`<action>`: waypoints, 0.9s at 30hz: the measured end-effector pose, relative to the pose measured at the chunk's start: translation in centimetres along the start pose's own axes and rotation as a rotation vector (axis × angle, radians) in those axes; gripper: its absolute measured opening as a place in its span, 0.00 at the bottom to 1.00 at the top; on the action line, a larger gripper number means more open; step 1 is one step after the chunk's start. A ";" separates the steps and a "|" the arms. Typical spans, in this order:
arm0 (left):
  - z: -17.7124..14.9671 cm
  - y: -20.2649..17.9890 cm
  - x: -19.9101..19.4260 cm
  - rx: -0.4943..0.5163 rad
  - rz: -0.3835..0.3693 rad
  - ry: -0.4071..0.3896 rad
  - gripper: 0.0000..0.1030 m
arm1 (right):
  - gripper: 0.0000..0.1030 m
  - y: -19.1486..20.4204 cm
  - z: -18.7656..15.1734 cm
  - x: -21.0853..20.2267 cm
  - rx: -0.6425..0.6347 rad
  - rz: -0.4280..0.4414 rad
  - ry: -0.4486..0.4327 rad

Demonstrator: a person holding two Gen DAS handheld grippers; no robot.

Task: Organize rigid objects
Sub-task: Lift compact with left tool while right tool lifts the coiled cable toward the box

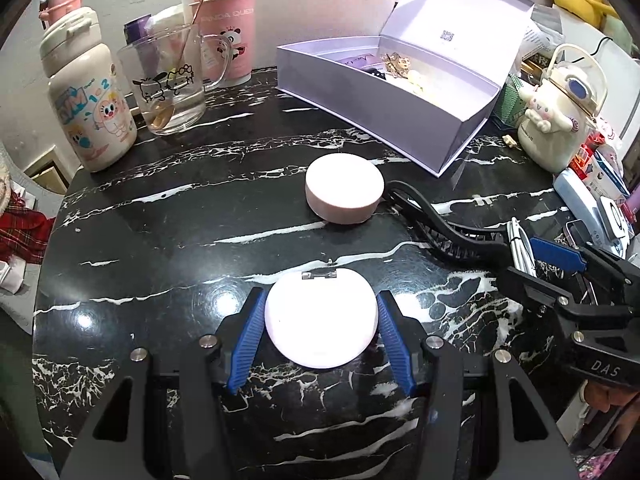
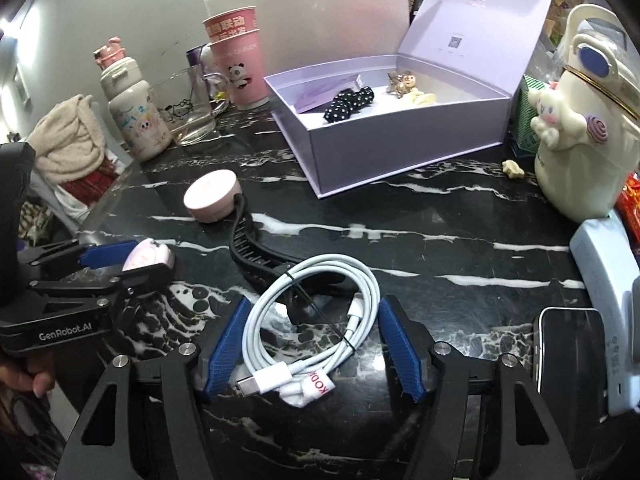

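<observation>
My left gripper (image 1: 320,316) is shut on a flat round pink hinged case (image 1: 321,316), both blue pads touching its sides; it also shows in the right wrist view (image 2: 146,255). A thicker round pink case (image 1: 344,188) sits farther on the black marble table (image 1: 160,240), also in the right wrist view (image 2: 212,196). A black comb (image 1: 436,224) lies beside it. My right gripper (image 2: 312,320) is open around a coiled white cable (image 2: 312,320); the pads stand apart from it. The open lilac box (image 1: 384,100) holds small accessories.
A cartoon bottle (image 1: 88,104), a glass mug (image 1: 168,84) and pink paper cups (image 1: 228,20) stand at the back left. A cream character jug (image 2: 592,128) stands at the right. A phone (image 2: 572,356) and a pale blue case (image 2: 604,280) lie at the right edge.
</observation>
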State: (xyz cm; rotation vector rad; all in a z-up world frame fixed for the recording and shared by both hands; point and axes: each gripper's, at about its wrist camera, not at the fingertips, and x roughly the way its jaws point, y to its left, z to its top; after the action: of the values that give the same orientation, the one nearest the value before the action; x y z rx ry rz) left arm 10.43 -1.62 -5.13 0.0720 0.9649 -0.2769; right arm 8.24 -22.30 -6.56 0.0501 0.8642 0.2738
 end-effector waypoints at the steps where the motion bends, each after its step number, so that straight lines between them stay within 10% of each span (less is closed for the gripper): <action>1: -0.1 0.0 0.0 -0.001 0.002 -0.007 0.54 | 0.61 0.0 0.0 -0.1 -0.006 0.005 0.000; 7: -0.5 -0.4 -0.3 -0.011 -0.007 -0.031 0.54 | 0.54 -0.3 -0.5 -0.6 -0.019 0.042 -0.010; 11: -0.8 -0.8 -0.6 -0.020 -0.027 -0.029 0.54 | 0.13 -0.3 -0.6 -1.9 -0.035 0.071 -0.057; 27: -1.5 -2.6 -2.0 -0.047 -0.044 -0.035 0.54 | 0.08 -2.0 -0.6 -4.4 0.030 0.078 -0.138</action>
State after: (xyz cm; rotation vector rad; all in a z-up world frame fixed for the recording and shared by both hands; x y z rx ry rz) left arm 7.47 -3.45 -4.17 0.0025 0.9382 -0.2949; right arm 5.46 -25.43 -3.98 0.1298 0.7301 0.3267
